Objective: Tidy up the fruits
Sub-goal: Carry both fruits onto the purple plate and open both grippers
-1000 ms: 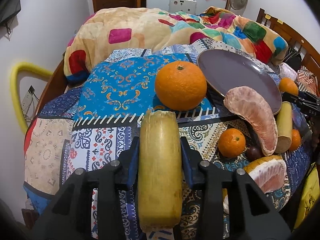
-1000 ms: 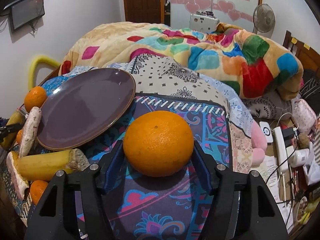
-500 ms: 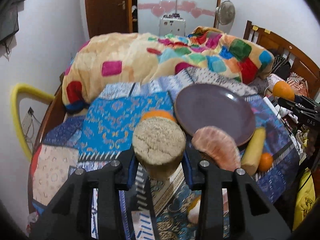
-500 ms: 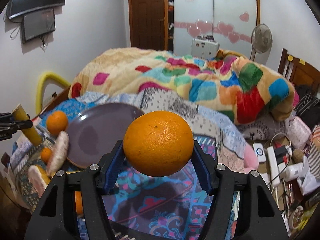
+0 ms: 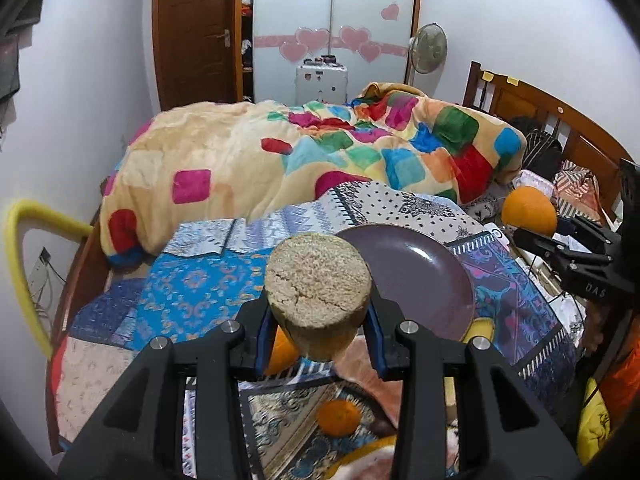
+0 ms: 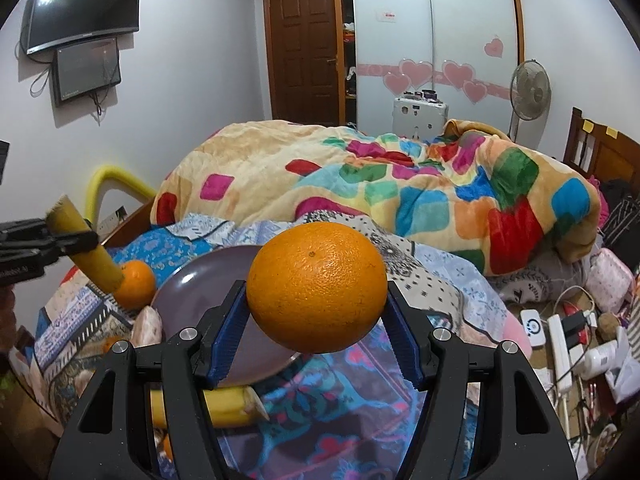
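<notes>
Gripping sugarcane piece (image 5: pixel 318 296) between left fingers (image 5: pixel 262 336); orange (image 6: pixel 316 286) between right fingers (image 6: pixel 228 328)

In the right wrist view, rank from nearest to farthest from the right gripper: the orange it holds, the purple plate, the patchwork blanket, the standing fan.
1. Large orange: clamped in the right gripper.
2. Purple plate: below and slightly left, on the patterned cloth.
3. Patchwork blanket: heaped on the bed beyond the plate.
4. Standing fan: by the far wall, upper right.

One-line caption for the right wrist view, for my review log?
Right gripper holds a large orange above the empty purple plate; the left gripper grips a sugarcane piece.
</notes>
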`<state>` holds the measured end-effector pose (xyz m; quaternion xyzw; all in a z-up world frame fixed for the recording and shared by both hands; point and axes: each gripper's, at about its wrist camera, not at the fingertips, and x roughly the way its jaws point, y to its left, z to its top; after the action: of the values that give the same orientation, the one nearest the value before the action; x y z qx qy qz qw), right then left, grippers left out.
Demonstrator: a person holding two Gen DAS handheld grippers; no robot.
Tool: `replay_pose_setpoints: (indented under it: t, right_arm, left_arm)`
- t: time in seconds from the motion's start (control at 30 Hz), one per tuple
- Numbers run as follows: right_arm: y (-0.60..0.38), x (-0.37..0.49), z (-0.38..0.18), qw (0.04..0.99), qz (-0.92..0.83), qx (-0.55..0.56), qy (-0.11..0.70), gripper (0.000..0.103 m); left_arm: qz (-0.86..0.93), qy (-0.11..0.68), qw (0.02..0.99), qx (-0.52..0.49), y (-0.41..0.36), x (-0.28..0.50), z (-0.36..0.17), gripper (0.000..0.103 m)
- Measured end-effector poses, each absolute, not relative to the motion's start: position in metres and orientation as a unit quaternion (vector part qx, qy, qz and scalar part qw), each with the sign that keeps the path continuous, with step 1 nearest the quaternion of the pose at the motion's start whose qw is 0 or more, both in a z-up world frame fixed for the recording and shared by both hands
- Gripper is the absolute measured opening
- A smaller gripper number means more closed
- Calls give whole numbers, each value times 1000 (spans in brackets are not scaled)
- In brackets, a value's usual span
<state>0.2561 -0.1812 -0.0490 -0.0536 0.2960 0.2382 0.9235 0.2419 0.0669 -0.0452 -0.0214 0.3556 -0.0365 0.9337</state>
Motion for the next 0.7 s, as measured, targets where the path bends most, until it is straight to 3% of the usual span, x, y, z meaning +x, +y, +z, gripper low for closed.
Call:
replay_pose_setpoints:
  t: [0.7]
  right_arm:
    - [-139,303,-96,895,258,-73,355,62]
  left_arm:
    - [-77,419,905,-6,28,318,-88,38]
